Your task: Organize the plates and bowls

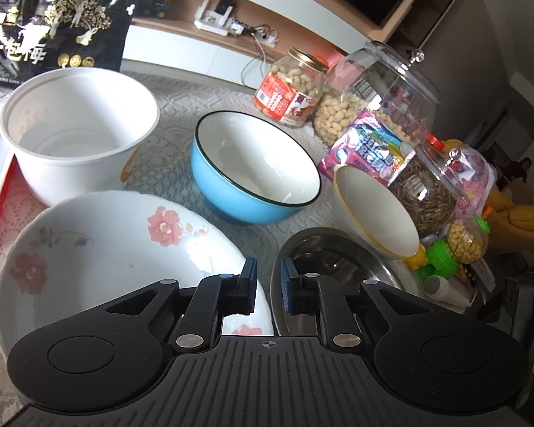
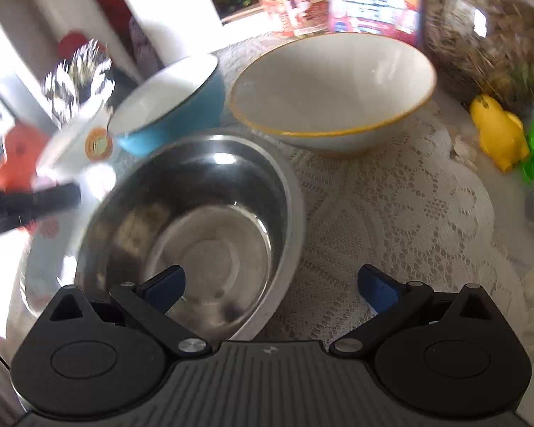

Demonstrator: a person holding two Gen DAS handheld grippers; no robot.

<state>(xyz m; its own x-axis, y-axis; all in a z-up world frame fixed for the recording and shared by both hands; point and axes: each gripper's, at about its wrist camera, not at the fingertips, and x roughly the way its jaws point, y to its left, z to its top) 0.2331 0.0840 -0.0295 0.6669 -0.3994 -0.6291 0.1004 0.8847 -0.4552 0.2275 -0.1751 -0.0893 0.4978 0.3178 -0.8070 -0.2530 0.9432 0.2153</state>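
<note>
Right wrist view is showing the right tool (image 2: 270, 284) gaping wide, empty, straddling the steel bowl's (image 2: 195, 213) near rim; I'd be closing squarely there while the left tool (image 1: 268, 284), nearly shut and empty, is hovering beside the floral plate (image 1: 106, 249).

the steel bowl (image 2: 195, 220) is bare metal, brushed and shiny, with blurred reflections inside. the floral plate (image 1: 99, 249) looks like glazed ceramic, smooth and glossy with a bright glare spot. the blue bowl (image 1: 252, 167) is glossy, blue outside and white inside. the rimmed bowl (image 2: 334, 89) has a smooth white glaze, satin rather than mirror-bright. the white tub (image 1: 78, 124) looks like matt plastic. the worktop (image 2: 391, 213) wears a pale lace cloth, openwork and rough. each tool (image 1: 268, 284) (image 2: 270, 284) is matt black plastic, ribbed on its body, with blue pads. the jars (image 1: 391, 89) are clear and glossy.
</note>
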